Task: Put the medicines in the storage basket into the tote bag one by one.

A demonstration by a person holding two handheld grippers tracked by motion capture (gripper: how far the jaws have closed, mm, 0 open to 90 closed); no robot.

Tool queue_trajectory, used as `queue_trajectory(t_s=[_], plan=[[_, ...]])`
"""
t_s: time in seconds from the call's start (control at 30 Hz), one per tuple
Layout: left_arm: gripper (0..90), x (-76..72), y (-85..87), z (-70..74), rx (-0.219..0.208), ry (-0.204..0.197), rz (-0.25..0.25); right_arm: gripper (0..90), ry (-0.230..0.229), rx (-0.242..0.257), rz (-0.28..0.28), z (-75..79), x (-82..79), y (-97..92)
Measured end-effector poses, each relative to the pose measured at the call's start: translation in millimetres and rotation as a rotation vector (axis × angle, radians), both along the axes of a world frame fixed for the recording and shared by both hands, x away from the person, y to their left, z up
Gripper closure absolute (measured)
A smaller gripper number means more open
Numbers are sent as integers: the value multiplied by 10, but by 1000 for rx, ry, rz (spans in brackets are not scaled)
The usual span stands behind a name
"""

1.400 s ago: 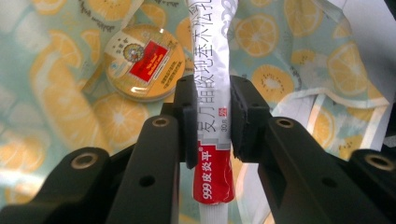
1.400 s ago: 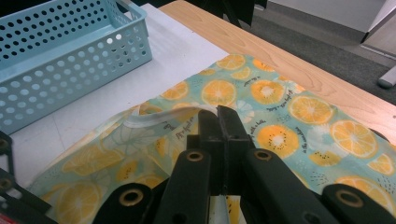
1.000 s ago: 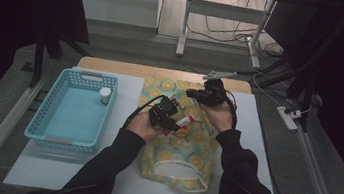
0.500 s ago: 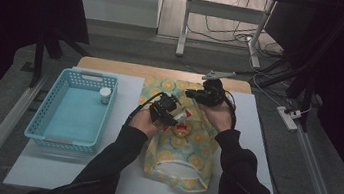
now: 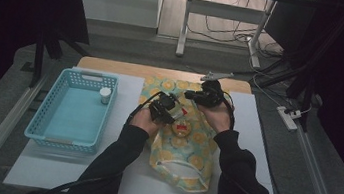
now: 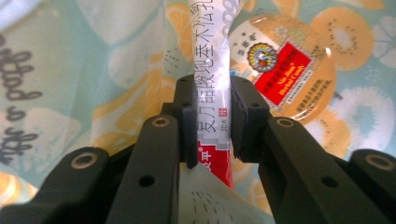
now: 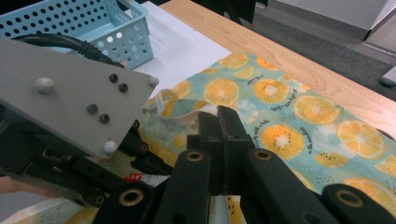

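From the high view, a person leans over the table (image 5: 263,154) with both forearms stretched forward onto a fruit-print cloth bag (image 5: 179,158) that lies flat on a white mat (image 5: 129,101). The left gripper (image 5: 172,111) sits over the middle of the bag, and a white and red sachet (image 5: 181,112) pokes out from its jaws toward a round amber tin (image 5: 182,128) with a red label, which lies on the cloth just beside it. The right gripper (image 5: 195,96) rests on the far part of the bag, close to the left one. Left of the mat's bag stands a pale blue basket (image 5: 44,130), and a small white-capped jar (image 5: 104,95) stands in its far corner. In the left gripper view, the jaws are clamped on the sachet (image 6: 215,70), which runs upright between the two black pads with printed characters down its face; the tin (image 6: 285,70) lies behind it to the right, flat on the orange-slice cloth (image 6: 93,70). In the right gripper view, the jaws are pressed together, pinching a fold of the bag's cloth (image 7: 177,109) at its edge; the grey three-cornered plate (image 7: 70,98) of the left gripper sits close at the left, with the basket (image 7: 93,32) beyond it and bare wood of the table (image 7: 261,42) past the cloth.
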State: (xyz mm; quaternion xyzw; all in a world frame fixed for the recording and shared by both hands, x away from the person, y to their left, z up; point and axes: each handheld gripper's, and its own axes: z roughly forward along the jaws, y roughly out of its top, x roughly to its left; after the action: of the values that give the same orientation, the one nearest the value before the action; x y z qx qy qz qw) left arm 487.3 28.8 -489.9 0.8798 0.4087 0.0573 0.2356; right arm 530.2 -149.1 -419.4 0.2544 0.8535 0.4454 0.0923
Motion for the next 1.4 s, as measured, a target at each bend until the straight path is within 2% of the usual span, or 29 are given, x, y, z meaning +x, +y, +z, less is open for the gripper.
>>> queue_trajectory(t_s=[0.17, 0.47, 0.67, 0.83, 0.97, 1.1, 1.2, 1.4], plan=[[727, 5, 19, -39, 4, 2, 6, 900, 1, -8, 0, -30, 2, 20], [648, -38, 73, 36, -46, -19, -16, 900, 2, -7, -11, -34, 15, 5], [575, -124, 103, 129, -94, -46, -54, 900, 4, -7, -17, -38, 21, -7], [513, -201, 132, 213, -152, -58, -88, 900, 0, -9, -17, -49, 31, -5], [445, -268, 139, 254, -176, -78, -125, 900, 2, -10, -18, -51, 26, 2], [376, -335, 174, 316, -218, -83, -154, 900, 6, -13, -21, -57, 26, 1], [317, -386, 226, 376, -233, -99, -158, 900, 8, -10, -20, -54, 28, -13], [223, -435, 418, 440, -298, -94, -151, 900, 9, -4, -16, -51, 26, -33]])
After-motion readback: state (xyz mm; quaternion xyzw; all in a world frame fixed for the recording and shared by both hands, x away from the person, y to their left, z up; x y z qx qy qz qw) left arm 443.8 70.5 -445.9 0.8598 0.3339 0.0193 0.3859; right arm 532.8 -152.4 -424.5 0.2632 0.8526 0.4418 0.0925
